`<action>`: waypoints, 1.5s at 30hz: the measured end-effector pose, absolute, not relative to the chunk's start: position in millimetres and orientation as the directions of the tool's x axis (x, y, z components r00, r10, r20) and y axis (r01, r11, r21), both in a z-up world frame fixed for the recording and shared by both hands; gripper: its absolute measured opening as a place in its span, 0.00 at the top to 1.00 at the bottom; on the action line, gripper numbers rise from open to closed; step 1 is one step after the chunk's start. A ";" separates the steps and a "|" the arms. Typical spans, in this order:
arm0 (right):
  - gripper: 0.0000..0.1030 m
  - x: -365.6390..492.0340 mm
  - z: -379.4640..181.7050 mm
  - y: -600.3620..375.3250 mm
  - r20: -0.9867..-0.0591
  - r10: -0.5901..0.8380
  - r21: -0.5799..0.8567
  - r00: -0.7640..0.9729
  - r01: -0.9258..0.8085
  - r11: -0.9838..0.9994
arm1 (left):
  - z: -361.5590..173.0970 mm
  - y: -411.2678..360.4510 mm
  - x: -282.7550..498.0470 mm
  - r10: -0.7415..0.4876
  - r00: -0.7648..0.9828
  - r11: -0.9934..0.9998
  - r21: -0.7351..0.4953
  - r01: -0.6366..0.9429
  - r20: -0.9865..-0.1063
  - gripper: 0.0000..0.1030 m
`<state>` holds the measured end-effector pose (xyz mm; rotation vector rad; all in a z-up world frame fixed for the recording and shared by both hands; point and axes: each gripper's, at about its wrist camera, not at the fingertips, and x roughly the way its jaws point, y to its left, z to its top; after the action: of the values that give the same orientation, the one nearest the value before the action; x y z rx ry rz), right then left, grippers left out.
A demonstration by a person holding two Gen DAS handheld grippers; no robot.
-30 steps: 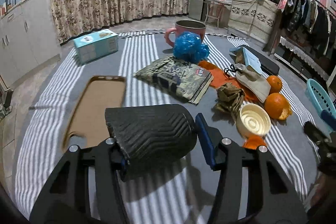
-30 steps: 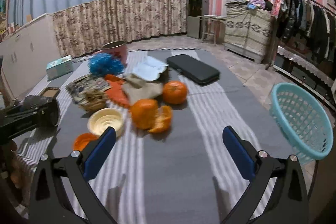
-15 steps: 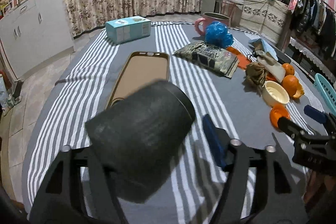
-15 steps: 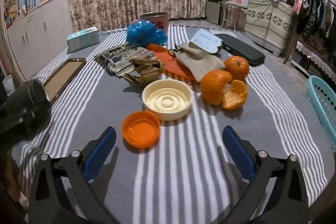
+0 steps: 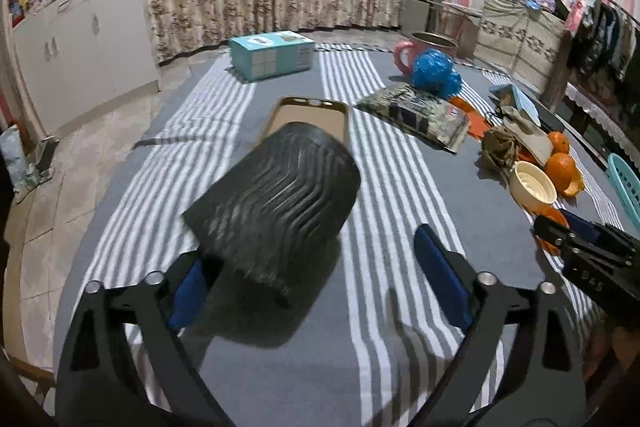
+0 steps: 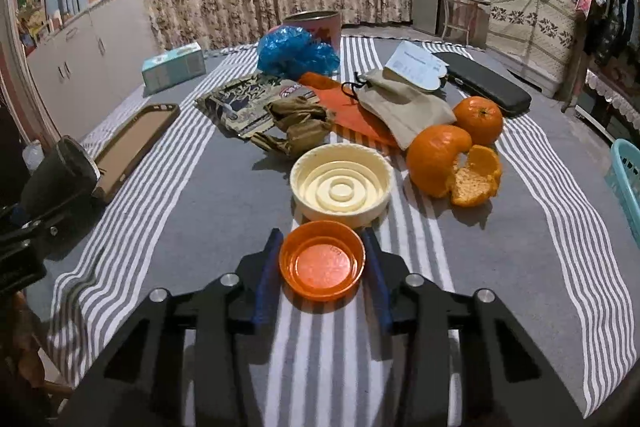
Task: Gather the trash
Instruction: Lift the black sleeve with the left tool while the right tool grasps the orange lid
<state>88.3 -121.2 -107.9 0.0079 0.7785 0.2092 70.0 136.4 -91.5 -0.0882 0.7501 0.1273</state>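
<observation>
A black ribbed bin (image 5: 276, 203) lies tilted between my left gripper's (image 5: 316, 279) wide-open jaws, leaning on the left pad; it also shows in the right wrist view (image 6: 56, 175). My right gripper (image 6: 322, 263) has closed around an orange lid (image 6: 322, 261) on the striped cloth, pads touching both sides. Behind it lie a cream lid (image 6: 340, 187), orange peel (image 6: 476, 179), a crumpled brown wrapper (image 6: 296, 127), a snack bag (image 6: 248, 99) and a blue plastic bag (image 6: 296, 53).
A phone case (image 6: 136, 143), tissue box (image 5: 272, 55), pink mug (image 5: 424, 47), beige pouch (image 6: 404, 107), whole oranges (image 6: 478, 115) and black case (image 6: 488, 83) lie on the table (image 6: 480, 247). A teal basket (image 6: 628, 179) stands off the right edge.
My right gripper moved forward and down to the orange lid and closed on it. My left gripper opened wide and the black bin tipped leftward between its jaws.
</observation>
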 end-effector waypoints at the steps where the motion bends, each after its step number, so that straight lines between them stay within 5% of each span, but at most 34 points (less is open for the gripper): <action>1: 0.61 88.6 -108.0 -124.3 -0.695 0.192 0.087 0.693 -0.183 0.979 | -90.9 136.8 68.0 0.090 0.724 0.988 -0.033 -0.153 -0.684 0.10; 14: 0.61 89.3 -105.7 -184.4 -0.674 0.160 0.116 0.721 -0.111 0.987 | -87.1 141.6 62.1 0.150 0.705 0.977 -0.006 -0.214 -0.693 0.06; 22: 0.61 88.8 -106.5 -199.0 -0.670 0.155 0.121 0.726 -0.099 0.988 | -71.1 142.1 73.4 0.207 0.715 0.978 0.134 -0.158 -0.667 0.06; 31: 0.61 89.0 -105.0 -203.6 -0.659 0.174 0.125 0.732 -0.121 0.985 | -80.0 138.0 64.1 0.134 0.695 0.981 -0.006 -0.194 -0.706 0.05; 45: 0.61 87.6 -109.6 -223.5 -0.662 0.158 0.138 0.733 -0.088 0.987 | -91.6 119.9 94.1 0.124 0.679 0.992 0.074 -0.101 -0.724 0.05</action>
<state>87.6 -223.5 -109.6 0.0997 0.7361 0.1354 94.1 119.9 -91.6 0.0289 0.8146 0.1264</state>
